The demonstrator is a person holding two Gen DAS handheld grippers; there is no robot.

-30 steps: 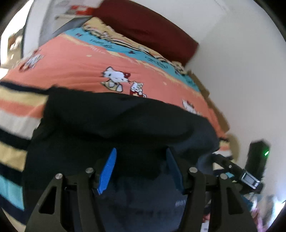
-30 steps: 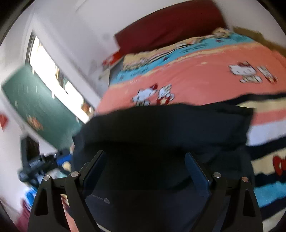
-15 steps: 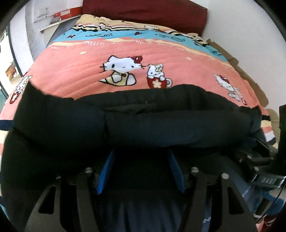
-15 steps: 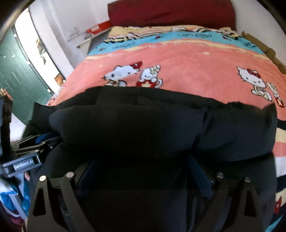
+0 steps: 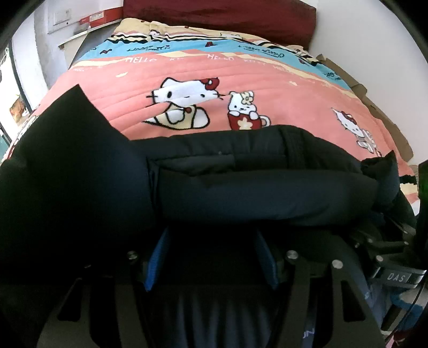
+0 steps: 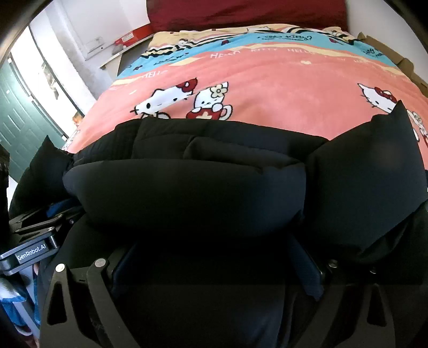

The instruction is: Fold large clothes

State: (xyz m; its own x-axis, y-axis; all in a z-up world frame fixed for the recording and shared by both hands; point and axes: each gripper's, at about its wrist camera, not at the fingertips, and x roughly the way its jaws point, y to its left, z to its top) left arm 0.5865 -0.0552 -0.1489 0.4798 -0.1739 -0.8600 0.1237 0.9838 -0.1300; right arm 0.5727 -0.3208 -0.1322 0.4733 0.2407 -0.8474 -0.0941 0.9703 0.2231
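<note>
A large black padded jacket [image 5: 240,184] lies across the near end of the bed, bunched into a thick roll; it also fills the lower half of the right wrist view [image 6: 187,192]. My left gripper [image 5: 211,257] has its blue-padded fingers [image 5: 156,257] spread wide, with jacket fabric draped over and between them. My right gripper [image 6: 214,265] also has its fingers [image 6: 307,270] wide apart under the roll, fingertips hidden by fabric. Each gripper shows at the edge of the other's view: the right one [image 5: 396,275], the left one [image 6: 32,251].
The bed carries a pink, blue and cream cartoon-cat blanket [image 5: 240,77] [image 6: 281,75] with a dark red headboard [image 5: 219,13] at the far end. A white wall is on the right, a nightstand with a red box [image 6: 131,37] and a green door [image 6: 16,112] on the left.
Both grippers swung to face straight up the bed and pushed forward. The jacket's edge went over into a thick roll that now sits farther up the blanket.
</note>
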